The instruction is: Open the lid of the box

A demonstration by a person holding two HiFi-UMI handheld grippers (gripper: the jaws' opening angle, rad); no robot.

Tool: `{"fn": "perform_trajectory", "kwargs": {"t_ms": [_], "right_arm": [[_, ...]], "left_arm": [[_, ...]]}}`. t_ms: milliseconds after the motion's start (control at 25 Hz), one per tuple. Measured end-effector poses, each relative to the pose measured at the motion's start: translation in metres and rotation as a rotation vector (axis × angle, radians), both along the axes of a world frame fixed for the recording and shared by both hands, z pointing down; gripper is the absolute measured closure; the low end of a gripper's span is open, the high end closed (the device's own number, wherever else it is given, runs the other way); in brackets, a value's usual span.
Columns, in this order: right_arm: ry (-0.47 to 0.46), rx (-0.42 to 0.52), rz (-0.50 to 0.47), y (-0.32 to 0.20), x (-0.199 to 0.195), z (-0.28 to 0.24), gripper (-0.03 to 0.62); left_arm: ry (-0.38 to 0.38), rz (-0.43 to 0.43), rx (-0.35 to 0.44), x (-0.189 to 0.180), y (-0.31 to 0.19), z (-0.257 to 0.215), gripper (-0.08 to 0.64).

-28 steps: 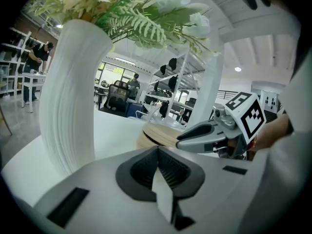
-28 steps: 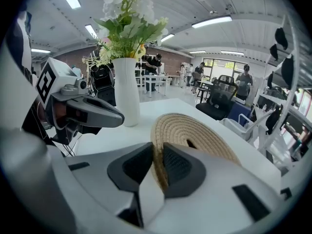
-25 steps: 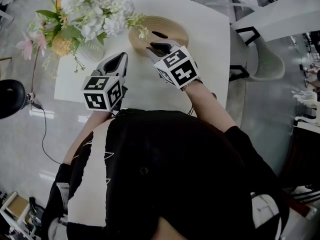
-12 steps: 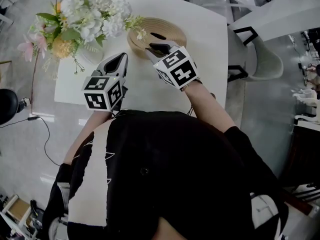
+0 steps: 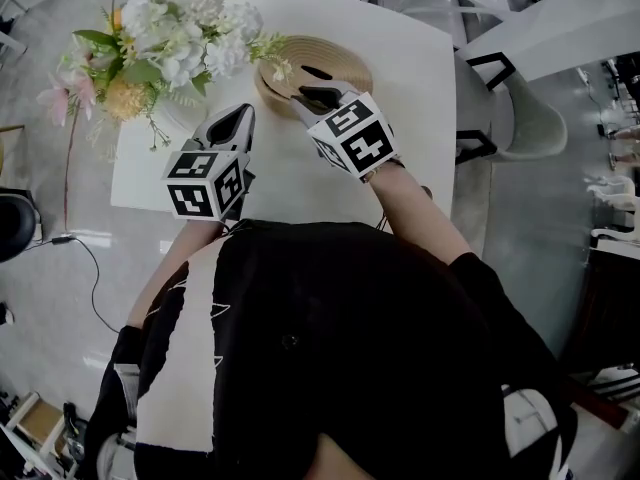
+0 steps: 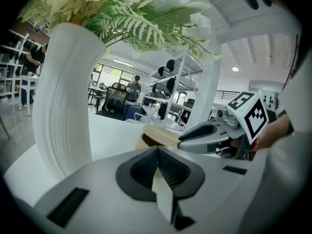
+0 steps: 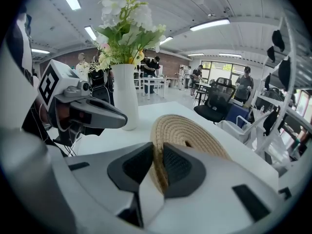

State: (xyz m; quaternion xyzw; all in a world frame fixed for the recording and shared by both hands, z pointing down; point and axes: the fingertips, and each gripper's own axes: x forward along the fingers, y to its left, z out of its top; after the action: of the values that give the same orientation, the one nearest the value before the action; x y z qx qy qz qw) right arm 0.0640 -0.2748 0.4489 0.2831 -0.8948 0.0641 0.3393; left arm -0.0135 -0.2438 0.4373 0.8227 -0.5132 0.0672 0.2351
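A round woven box stands on the white table, its coiled lid on top. My right gripper is shut on the near rim of that lid, and the rim runs between the pads. The lid looks tilted, with its gripped edge a little raised. In the left gripper view the woven box shows low behind the right gripper. My left gripper hovers over the table to the left of the box, shut on nothing.
A white ribbed vase of flowers stands close to the left gripper, at the table's far left. A white chair is at the table's right side. Office chairs, shelves and people fill the room behind.
Neither gripper nor the lid has moved; only the head view has shifted slightly.
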Motion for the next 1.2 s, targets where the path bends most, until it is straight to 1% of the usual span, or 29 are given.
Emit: {"fn": "perform_trajectory", "kwargs": {"t_ms": [480, 1200], "right_arm": [[-0.004, 0.011, 0.003, 0.0, 0.002, -0.006, 0.522], [-0.041, 0.03, 0.019, -0.001, 0.009, -0.022, 0.526]], "left_arm": [[-0.003, 0.012, 0.001, 0.007, 0.0, -0.001, 0.551], [-0.017, 0.025, 0.012, 0.013, 0.002, -0.006, 0.551]]}}
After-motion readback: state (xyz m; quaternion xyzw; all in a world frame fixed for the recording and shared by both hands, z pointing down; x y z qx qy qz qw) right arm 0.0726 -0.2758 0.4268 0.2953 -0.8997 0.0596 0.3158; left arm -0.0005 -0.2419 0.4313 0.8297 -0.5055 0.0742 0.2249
